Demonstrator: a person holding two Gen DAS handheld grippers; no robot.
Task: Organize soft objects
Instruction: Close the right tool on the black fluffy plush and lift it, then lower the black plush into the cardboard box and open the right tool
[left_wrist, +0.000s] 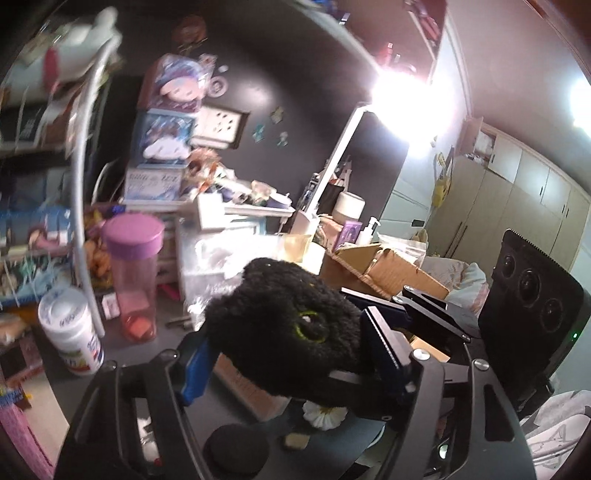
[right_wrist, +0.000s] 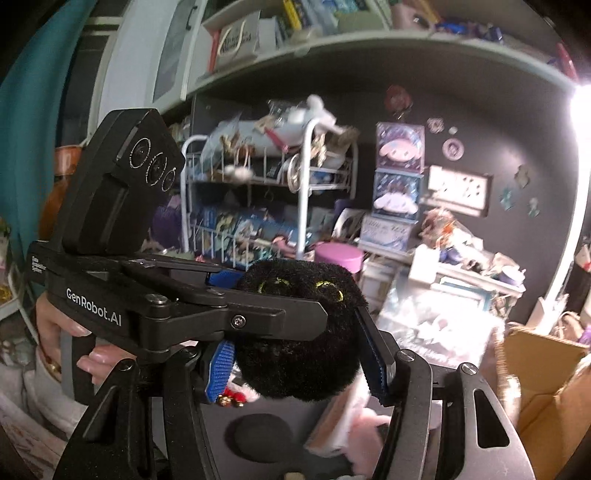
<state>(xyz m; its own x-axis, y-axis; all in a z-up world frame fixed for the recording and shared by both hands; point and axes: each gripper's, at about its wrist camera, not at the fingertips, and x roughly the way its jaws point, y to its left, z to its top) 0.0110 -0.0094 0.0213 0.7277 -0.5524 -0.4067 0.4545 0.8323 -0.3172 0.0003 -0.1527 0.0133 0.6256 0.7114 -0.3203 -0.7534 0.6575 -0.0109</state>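
L wrist view: left gripper (left_wrist: 291, 354) closed down on a black plush (left_wrist: 284, 325) with green-yellow stitched eyes — blue pads (left_wrist: 194, 373) press it from both sides, fur bulging out between. Plush held up off the dark desk (left_wrist: 147, 354), roughly mid-frame. Right gripper (left_wrist: 436, 314) comes in from the plush's right side, its camera block further right; from here cannot tell how its jaws stand. Left of the plush: pink bottle (left_wrist: 135, 277) w/ purple lid, upright; white canister (left_wrist: 72, 332) just beside it, further left. Behind and right of the plush, a cardboard box (left_wrist: 388, 269). White flower-like item (left_wrist: 325, 413) on desk under the plush.

R wrist view: right gripper (right_wrist: 299, 362) also around the same black plush (right_wrist: 299, 328), blue ribbed pads (right_wrist: 219, 369) touching its flanks, fur squeezed — partly closed, gripping. Left gripper (right_wrist: 236, 295) crosses in from the plush's left, one finger lying over its face, pad against it. A hand (right_wrist: 77, 343) holds that gripper's handle, left of the plush. White wire rack (right_wrist: 266, 192) behind the plush, stuffed w/ items; pink fuzzy thing (right_wrist: 365, 424) below the plush, blurred.
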